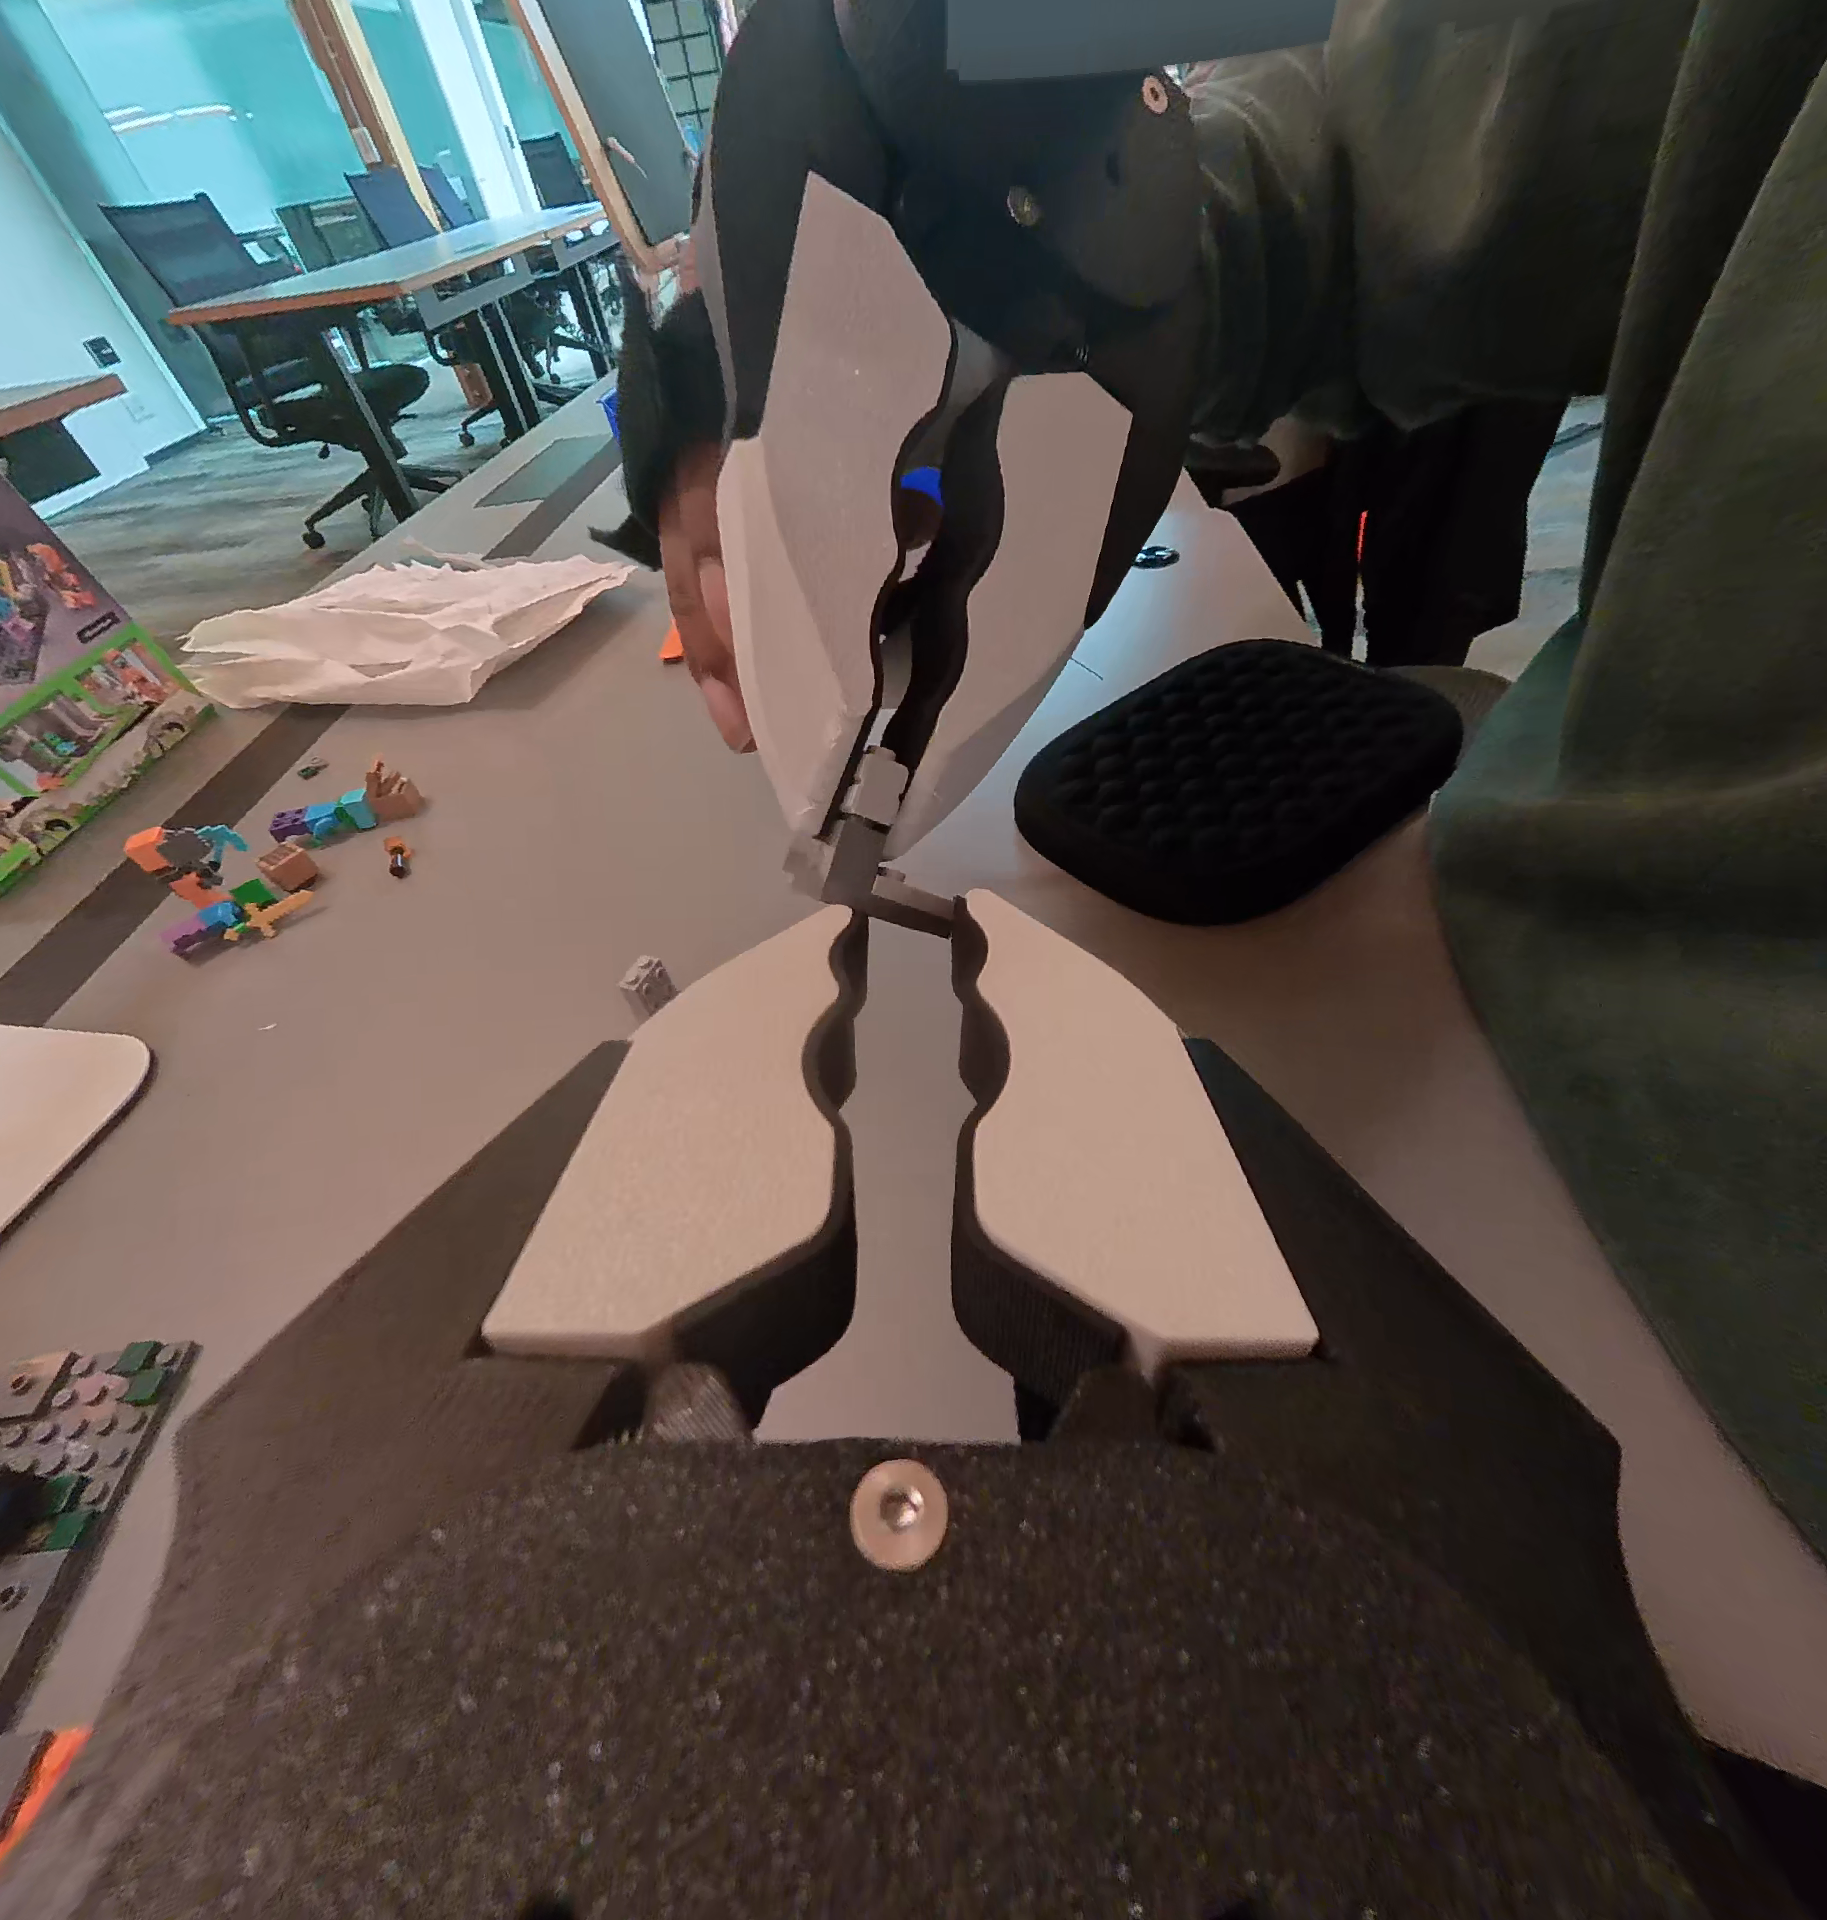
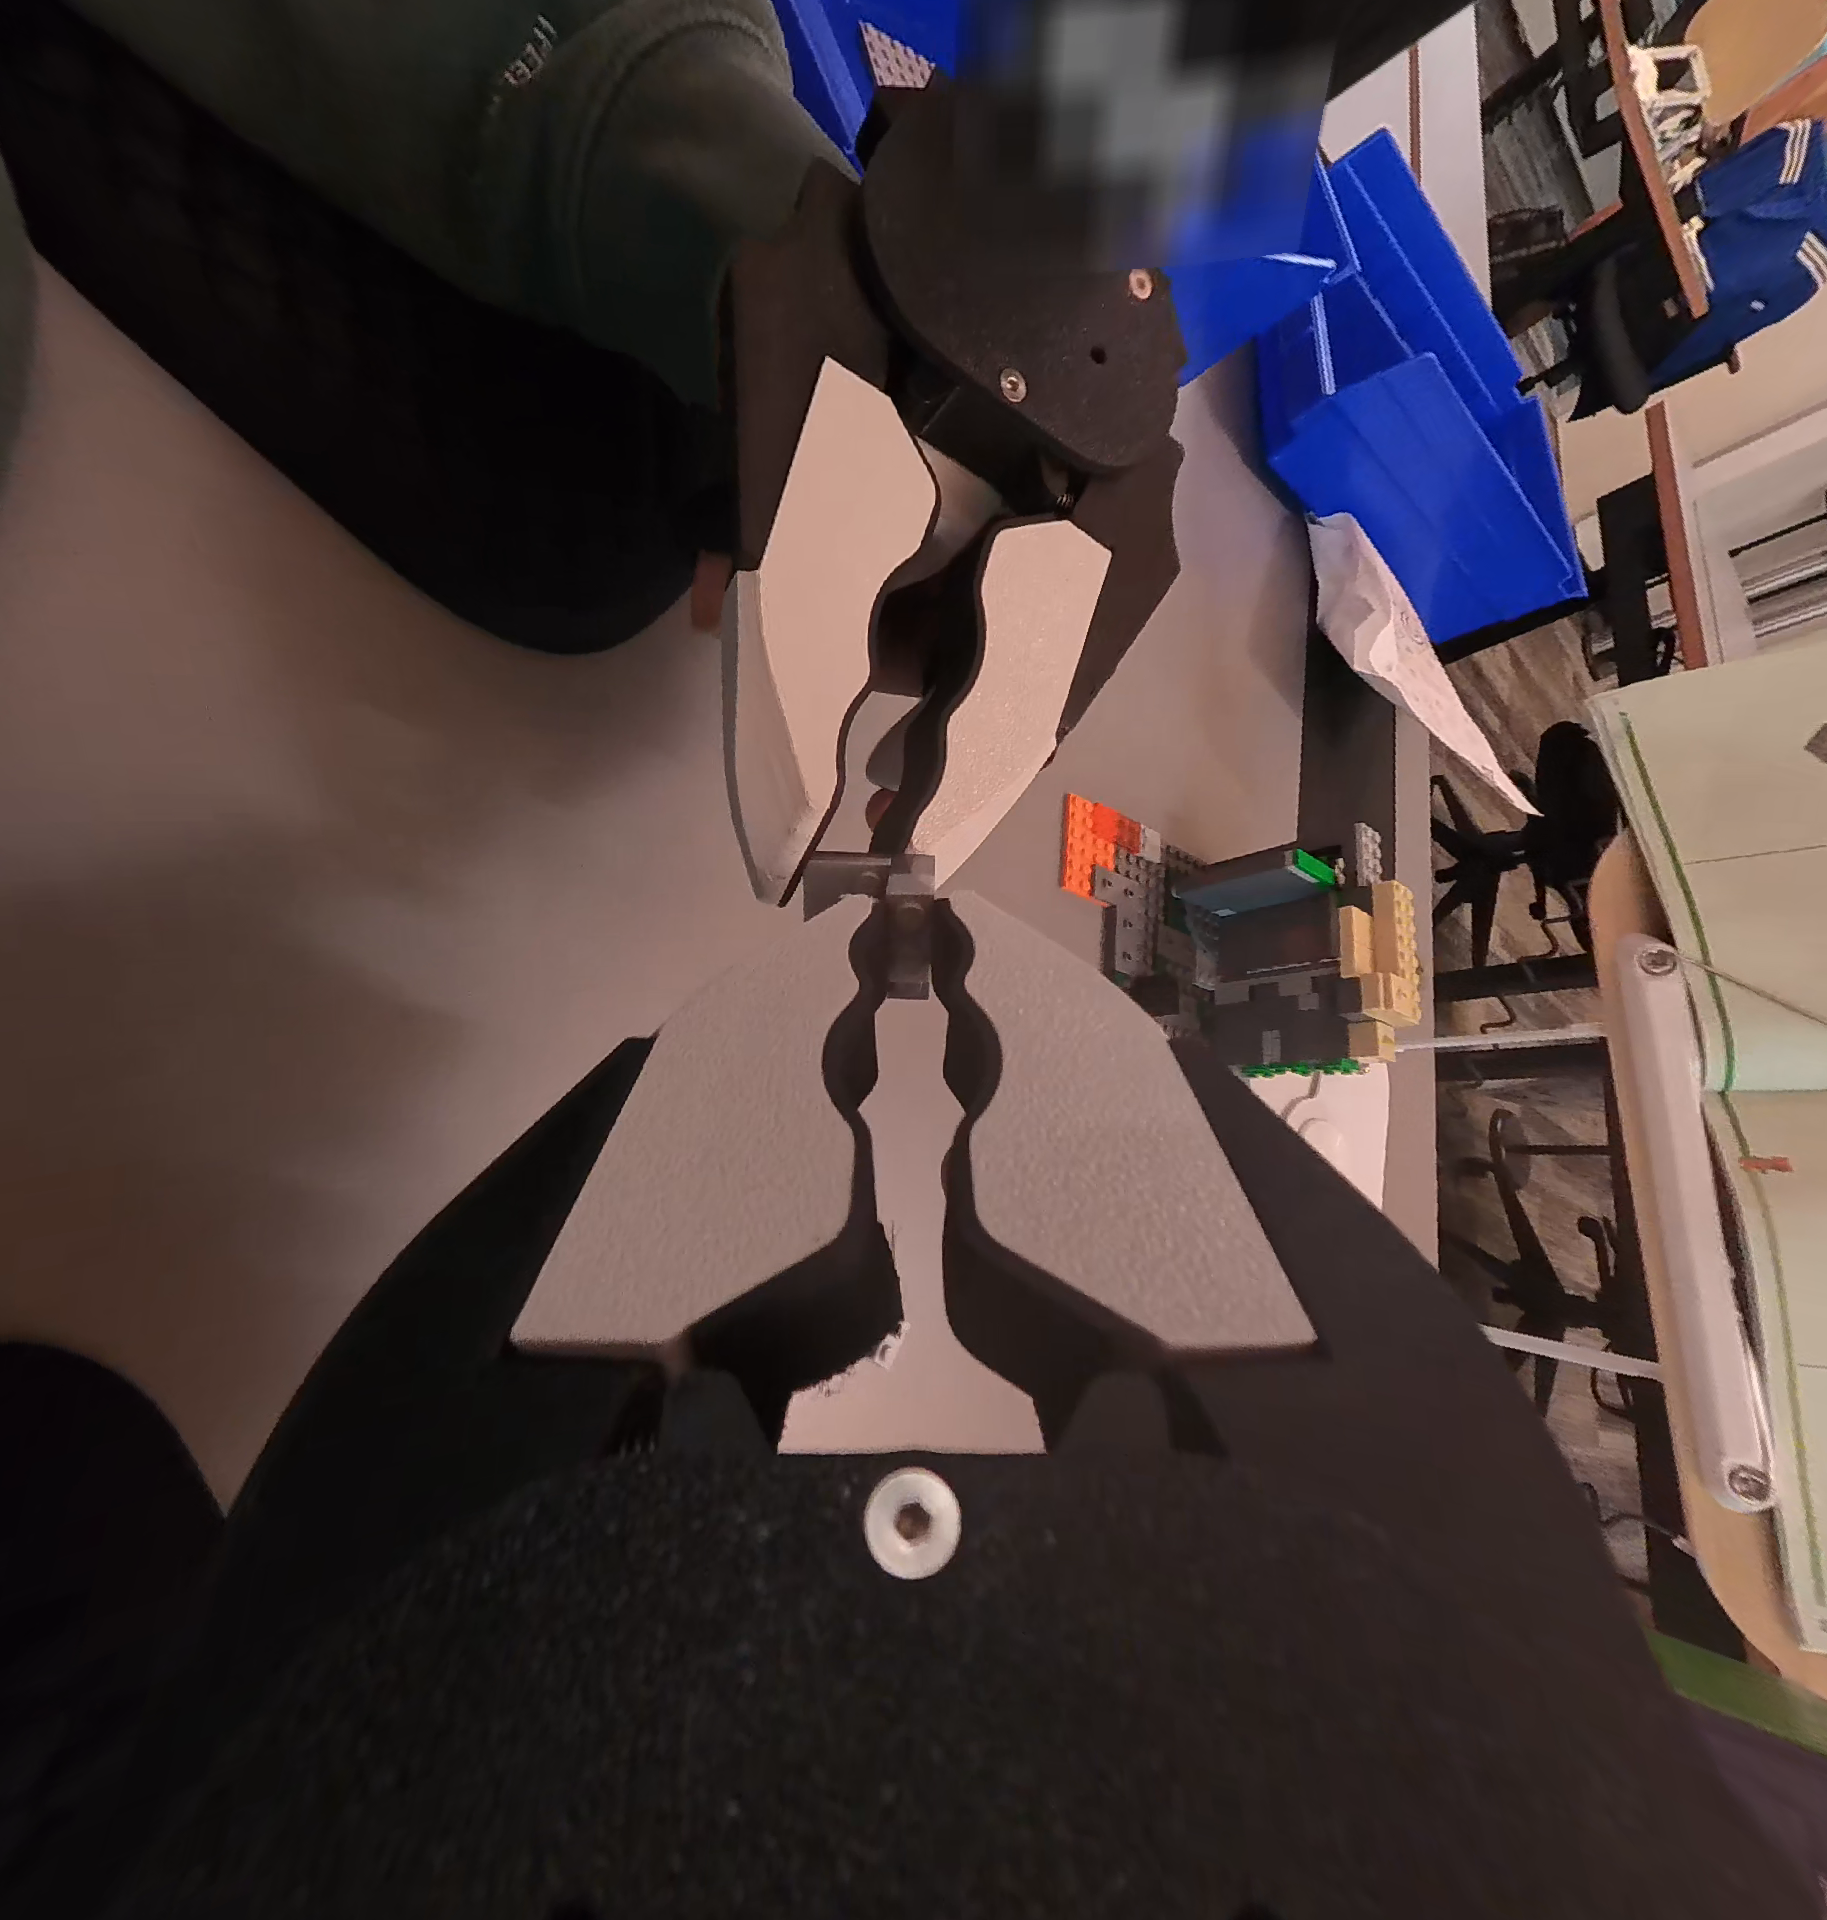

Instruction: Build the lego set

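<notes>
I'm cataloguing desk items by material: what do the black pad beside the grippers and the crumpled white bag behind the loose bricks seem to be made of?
The black pad looks like soft foam or rubber under a matte knit or moulded skin: its surface is dimpled in a honeycomb pattern and its edges are rounded. Which of these it is cannot be told. The white bag looks like thin paper: it holds sharp creases and shows no gloss.

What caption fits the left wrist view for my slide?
Left gripper and right gripper meet tip to tip, each pinching grey lego pieces above the grey table.
</notes>
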Available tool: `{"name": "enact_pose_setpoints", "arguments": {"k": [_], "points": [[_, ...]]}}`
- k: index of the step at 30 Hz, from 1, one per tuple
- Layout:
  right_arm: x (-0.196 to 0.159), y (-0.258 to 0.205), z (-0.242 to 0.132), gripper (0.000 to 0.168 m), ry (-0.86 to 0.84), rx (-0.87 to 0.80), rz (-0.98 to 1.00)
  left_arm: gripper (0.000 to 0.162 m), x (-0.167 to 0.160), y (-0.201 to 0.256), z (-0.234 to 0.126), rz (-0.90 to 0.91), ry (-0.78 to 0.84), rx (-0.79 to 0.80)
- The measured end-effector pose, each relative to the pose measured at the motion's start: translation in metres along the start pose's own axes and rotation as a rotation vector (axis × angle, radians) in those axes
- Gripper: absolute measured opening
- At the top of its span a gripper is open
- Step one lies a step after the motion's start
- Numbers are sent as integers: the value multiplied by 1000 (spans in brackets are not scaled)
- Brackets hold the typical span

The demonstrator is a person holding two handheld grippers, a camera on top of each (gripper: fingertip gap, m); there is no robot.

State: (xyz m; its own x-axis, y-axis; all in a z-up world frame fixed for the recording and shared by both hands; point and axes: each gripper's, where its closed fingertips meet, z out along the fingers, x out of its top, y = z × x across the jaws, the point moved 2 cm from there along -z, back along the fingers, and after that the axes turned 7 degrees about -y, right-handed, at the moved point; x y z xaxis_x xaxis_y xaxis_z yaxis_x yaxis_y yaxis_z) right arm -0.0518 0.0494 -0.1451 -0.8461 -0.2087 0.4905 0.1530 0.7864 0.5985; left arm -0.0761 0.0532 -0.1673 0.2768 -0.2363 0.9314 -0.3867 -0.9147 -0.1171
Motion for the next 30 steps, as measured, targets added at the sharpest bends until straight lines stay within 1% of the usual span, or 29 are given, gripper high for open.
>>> {"name": "enact_pose_setpoints", "arguments": {"k": [9, 17, 30], "points": [[-2, -5, 3, 8, -5, 26, -11, 14, -4, 3, 1, 11, -25, -24], [-4, -5, 3, 7, -30, 19, -6, 14, -6, 1, 5, 3, -47, -14], [-2, 2, 0, 10, -34, 2, 35, 12, -2, -3, 3, -65, 13, -15]]}}
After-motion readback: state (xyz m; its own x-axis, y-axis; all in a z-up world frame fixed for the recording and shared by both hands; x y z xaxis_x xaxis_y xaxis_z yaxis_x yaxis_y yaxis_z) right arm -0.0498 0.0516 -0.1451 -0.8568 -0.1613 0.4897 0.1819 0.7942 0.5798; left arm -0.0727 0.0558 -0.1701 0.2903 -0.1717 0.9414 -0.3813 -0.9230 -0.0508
